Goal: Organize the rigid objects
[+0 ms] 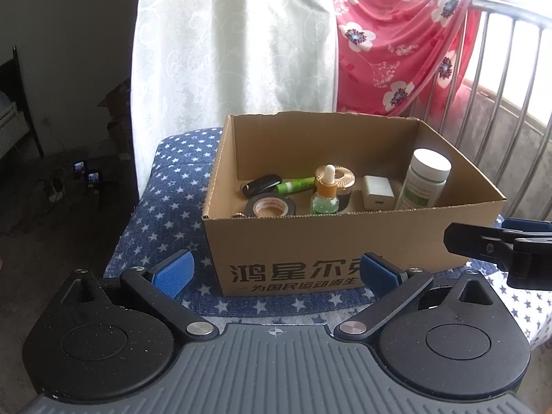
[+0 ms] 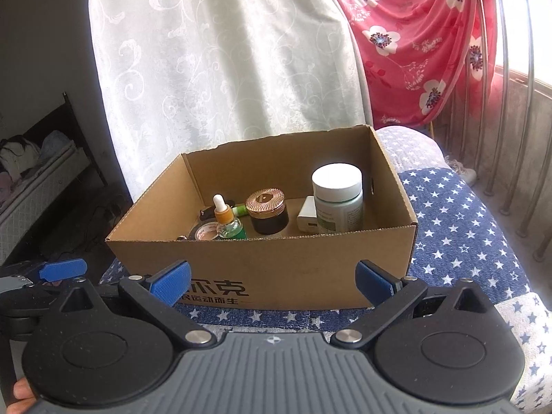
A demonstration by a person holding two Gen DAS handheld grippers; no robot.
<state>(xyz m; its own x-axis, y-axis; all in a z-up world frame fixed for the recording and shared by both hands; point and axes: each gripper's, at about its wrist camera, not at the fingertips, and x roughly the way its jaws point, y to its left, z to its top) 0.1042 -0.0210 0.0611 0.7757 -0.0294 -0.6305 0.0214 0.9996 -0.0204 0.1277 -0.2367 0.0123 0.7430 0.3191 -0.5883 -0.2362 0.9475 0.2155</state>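
A cardboard box stands on a star-patterned blue cushion. Inside it are a white-capped bottle, a white charger, a gold-lidded dark jar, a dropper bottle, a roll of black tape, a green tube and a black key fob. My left gripper is open and empty before the box's front wall. My right gripper is likewise open and empty there; its fingers show at the left wrist view's right edge.
A white lace curtain hangs behind the box. A red flowered cloth drapes over a metal railing at right. Dark floor with cables lies left; a bed stands far left.
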